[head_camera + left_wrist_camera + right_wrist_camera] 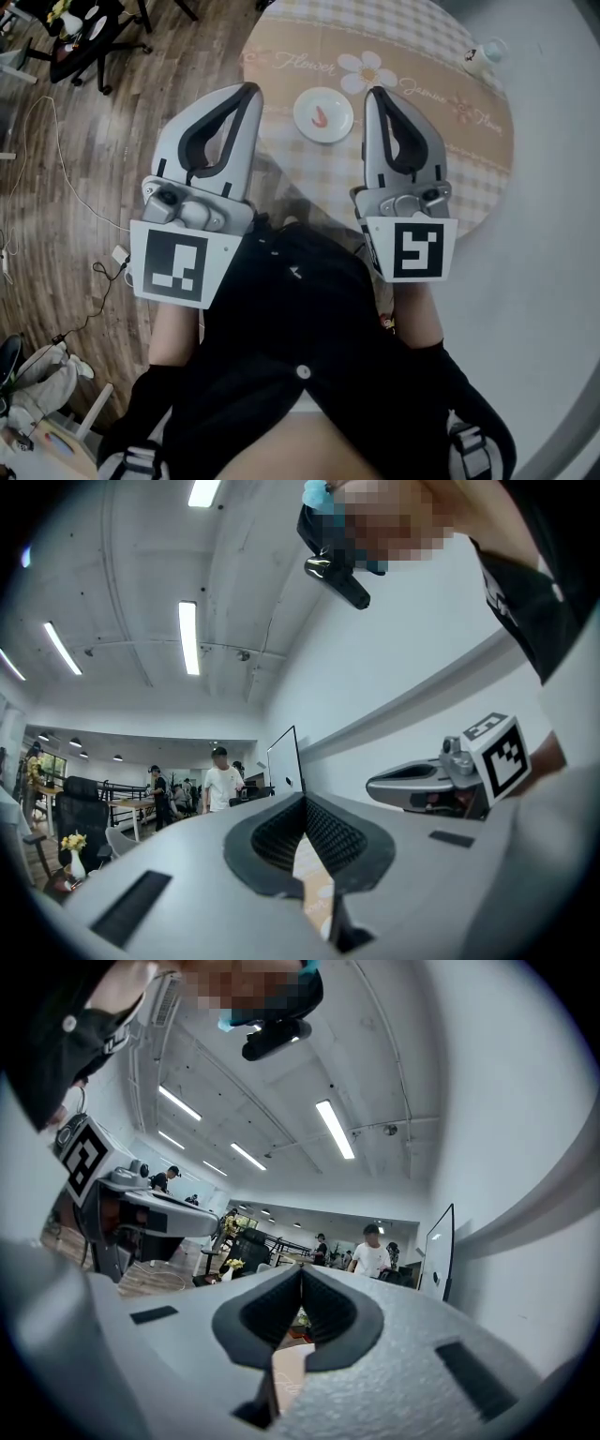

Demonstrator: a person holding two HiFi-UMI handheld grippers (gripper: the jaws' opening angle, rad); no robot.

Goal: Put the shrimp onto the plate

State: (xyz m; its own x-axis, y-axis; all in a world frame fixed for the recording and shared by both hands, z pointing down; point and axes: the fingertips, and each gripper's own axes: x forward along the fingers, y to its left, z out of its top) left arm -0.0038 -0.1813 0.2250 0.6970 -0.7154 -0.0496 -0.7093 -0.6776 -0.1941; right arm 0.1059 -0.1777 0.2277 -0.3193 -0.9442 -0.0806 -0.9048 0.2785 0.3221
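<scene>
One plate (336, 127) on checked table (417, 52), wood floor (98, 164).

Round table (441, 66) here, covered by a checked cloth with flower print. A white plate (339, 101) sits on its near side. A small white container (480, 54) stands well apart, by the far right edge.
</scene>
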